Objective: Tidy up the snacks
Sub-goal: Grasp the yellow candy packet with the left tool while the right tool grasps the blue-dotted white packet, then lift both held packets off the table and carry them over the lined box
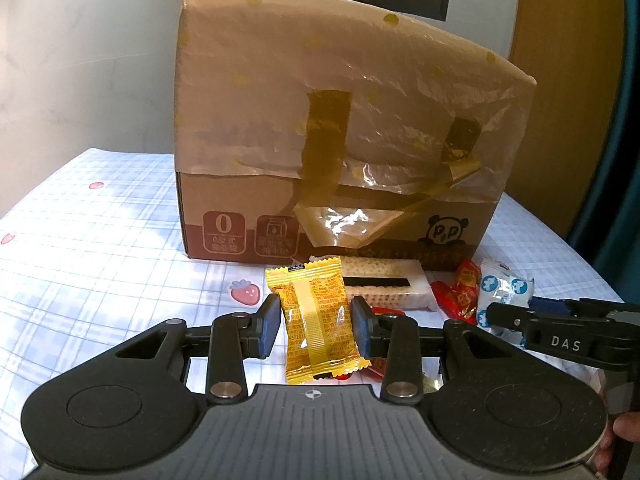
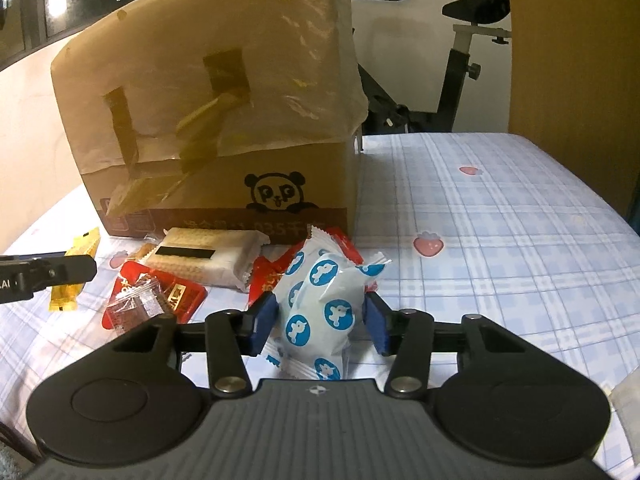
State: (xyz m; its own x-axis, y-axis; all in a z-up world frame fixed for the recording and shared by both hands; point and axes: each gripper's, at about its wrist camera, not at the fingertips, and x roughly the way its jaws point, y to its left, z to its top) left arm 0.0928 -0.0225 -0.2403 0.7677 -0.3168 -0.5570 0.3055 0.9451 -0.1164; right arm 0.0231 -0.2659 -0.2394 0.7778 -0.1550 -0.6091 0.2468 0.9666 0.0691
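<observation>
In the left wrist view my left gripper (image 1: 316, 326) is shut on a yellow snack packet (image 1: 316, 304), both pads pressing its sides just above the cloth. In the right wrist view my right gripper (image 2: 320, 322) is shut on a puffy white packet with blue dots (image 2: 320, 300). The same white packet (image 1: 504, 292) shows at the right of the left wrist view, with the right gripper's finger (image 1: 516, 320) on it. A left gripper finger (image 2: 60, 274) and the yellow packet (image 2: 82, 250) sit at the left edge of the right wrist view.
A tall cardboard box (image 1: 340, 120) (image 2: 208, 100) draped in plastic stands just behind the snacks. In front of it lie a cracker pack (image 2: 208, 256), red packets (image 2: 184, 296) and a small clear-wrapped brown snack (image 2: 136, 308). Plaid strawberry cloth (image 2: 500, 240) stretches right. An exercise bike (image 2: 460, 60) stands behind.
</observation>
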